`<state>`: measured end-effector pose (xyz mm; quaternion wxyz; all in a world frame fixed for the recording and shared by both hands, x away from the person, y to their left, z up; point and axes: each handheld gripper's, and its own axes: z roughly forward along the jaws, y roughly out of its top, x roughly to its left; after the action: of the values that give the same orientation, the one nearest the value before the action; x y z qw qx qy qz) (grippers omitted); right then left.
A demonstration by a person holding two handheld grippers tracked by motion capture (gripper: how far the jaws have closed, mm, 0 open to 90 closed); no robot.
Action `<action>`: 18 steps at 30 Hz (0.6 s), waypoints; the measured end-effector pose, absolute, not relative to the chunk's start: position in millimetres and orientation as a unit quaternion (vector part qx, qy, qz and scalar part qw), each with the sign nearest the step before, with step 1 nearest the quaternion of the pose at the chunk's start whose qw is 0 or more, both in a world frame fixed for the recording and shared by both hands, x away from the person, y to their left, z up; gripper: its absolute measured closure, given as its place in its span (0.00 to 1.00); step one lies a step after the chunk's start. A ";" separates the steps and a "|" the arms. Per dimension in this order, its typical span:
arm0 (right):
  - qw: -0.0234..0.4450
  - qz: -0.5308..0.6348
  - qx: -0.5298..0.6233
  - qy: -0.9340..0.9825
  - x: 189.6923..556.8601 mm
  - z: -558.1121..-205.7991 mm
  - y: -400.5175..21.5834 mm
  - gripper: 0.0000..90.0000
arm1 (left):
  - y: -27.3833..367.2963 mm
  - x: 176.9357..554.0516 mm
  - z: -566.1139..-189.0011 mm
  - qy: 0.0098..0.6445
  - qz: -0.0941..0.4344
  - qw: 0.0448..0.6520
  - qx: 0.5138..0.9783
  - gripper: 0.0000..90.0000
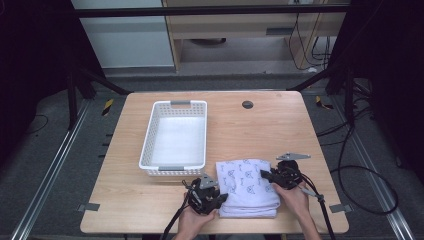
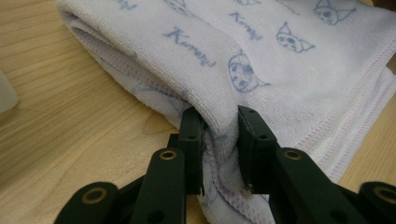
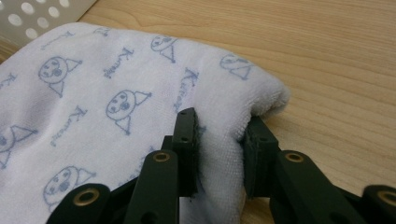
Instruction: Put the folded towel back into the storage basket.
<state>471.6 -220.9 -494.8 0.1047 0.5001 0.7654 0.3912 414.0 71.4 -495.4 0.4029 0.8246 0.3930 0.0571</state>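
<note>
Folded white towel (image 1: pixel 247 187) with blue cartoon print, flat on the desk (image 1: pixel 260 130) just beside the white basket (image 1: pixel 175 137). Left hand-held gripper (image 2: pixel 219 140) clamped on the towel's left folded edge; right hand-held gripper (image 3: pixel 219 144) clamped on its right edge.

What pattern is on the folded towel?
The towel is white with small blue cartoon faces and script lettering, clearest in the right gripper view.
</note>
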 end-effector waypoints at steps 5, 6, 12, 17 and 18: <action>0.108 0.393 0.498 0.765 469.9 -491.4 -220.7 0.80 | 72.1 412.7 -491.5 0.390 0.060 0.406 0.824 0.82; 0.110 0.393 0.497 0.766 469.4 -490.6 -220.7 0.80 | 72.2 412.3 -490.3 0.390 0.060 0.409 0.823 0.82; 0.112 0.399 0.489 0.768 464.4 -481.8 -220.3 0.81 | 74.7 409.3 -482.2 0.383 0.058 0.416 0.823 0.82; 0.116 0.412 0.479 0.766 459.4 -472.9 -220.6 0.81 | 77.1 406.0 -475.0 0.378 0.060 0.425 0.821 0.82; 0.117 0.416 0.477 0.765 458.1 -470.7 -220.5 0.81 | 77.4 405.4 -473.9 0.378 0.059 0.426 0.820 0.82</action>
<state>458.1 -220.5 -470.7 0.1172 0.4772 0.7652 0.4159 405.4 77.4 -473.9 0.4257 0.8200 0.3779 0.0594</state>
